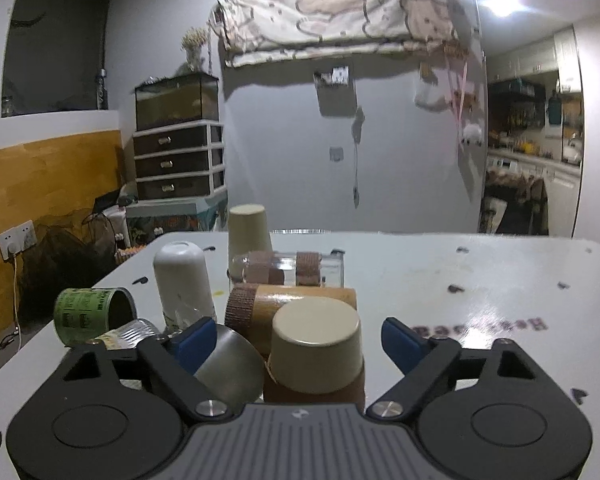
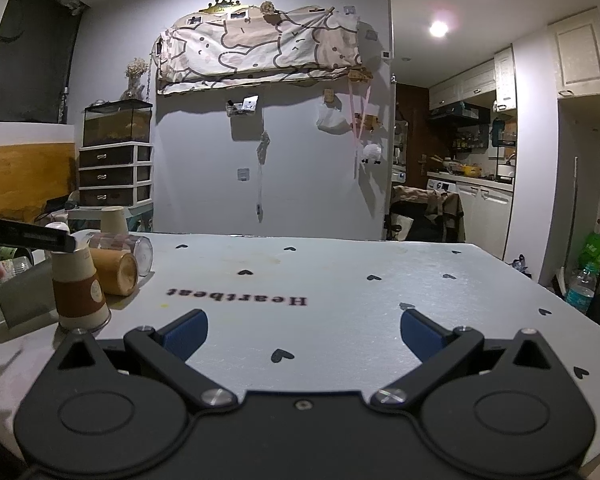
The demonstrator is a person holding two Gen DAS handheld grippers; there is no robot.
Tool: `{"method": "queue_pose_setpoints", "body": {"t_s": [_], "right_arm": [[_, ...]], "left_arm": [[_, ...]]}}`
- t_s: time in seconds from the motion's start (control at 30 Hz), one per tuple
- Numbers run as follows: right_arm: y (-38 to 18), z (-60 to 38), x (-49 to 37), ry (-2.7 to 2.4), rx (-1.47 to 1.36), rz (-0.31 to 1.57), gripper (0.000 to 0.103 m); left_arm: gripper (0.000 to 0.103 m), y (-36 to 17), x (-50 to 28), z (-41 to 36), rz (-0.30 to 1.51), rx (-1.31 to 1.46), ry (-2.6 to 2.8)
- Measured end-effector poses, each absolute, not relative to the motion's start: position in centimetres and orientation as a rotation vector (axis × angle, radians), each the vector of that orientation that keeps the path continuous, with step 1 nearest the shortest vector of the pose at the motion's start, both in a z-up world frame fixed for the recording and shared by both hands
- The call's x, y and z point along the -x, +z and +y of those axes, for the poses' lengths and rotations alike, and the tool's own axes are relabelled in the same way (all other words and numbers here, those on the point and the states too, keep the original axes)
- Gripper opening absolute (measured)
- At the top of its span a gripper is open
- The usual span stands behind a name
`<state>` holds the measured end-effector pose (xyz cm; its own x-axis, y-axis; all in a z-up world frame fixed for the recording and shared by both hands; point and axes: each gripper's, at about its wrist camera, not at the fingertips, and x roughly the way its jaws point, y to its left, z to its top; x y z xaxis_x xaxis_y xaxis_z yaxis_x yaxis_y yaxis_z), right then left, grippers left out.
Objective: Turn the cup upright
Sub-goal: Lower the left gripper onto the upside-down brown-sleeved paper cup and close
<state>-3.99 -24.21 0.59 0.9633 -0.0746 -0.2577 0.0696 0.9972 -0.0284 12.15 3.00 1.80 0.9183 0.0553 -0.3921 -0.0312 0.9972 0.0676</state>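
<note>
A: Task barely begun, by the look of it. Cream cup with brown sleeve (image 1: 315, 354) upside down on the worktop (image 1: 480, 280), base up, rim down. Sitting between the spread fingers of the left gripper (image 1: 300, 340), no pad touching it. Nothing lifted, nothing turned.

B: Agreed. Same cup (image 2: 80, 288) at nine o'clock in the right wrist view, rim flat on the worktop. Right gripper (image 2: 302, 336) wide open too, holding nothing, over bare worktop with printed hearts and lettering, well apart from the cup.

A: Left to do, then: close on the sleeve, lift, turn over, set down on its base. All of it.

B: Crowded around it, though. Grey metal cup (image 1: 228, 364) on its side at nine o'clock, touching or nearly touching the left finger. Wooden tumbler (image 1: 292, 304) lying just behind at twelve. Clear glass with woven bands (image 1: 288, 272) on its side beyond that.

A: Further out at ten and eleven: white bottle (image 1: 184, 280) upright, green tin (image 1: 96, 314) on its side, another cream cup (image 1: 249, 228) inverted at the far edge.

B: Likely trouble: left finger nudging the metal cup on closing, and little room to swing the cup over without knocking the tumbler. Clear side at three o'clock.
</note>
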Motion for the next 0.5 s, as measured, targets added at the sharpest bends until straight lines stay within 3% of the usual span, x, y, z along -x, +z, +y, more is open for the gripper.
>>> {"method": "queue_pose_setpoints", "body": {"t_s": [0.23,0.37,0.5], "right_arm": [[0.4,-24.2,4.1,-0.061,0.017,0.262,0.103],[0.3,-24.2,4.1,-0.061,0.016,0.263,0.103],[0.3,-24.2,4.1,-0.061,0.013,0.263,0.103]], "left_arm": [[0.084,0.3,-15.0,2.8,0.462,-0.092,0.068],[0.063,-0.1,-15.2,3.0,0.487,-0.046,0.003],[0.062,-0.1,-14.7,2.2,0.485,-0.060,-0.001]]}}
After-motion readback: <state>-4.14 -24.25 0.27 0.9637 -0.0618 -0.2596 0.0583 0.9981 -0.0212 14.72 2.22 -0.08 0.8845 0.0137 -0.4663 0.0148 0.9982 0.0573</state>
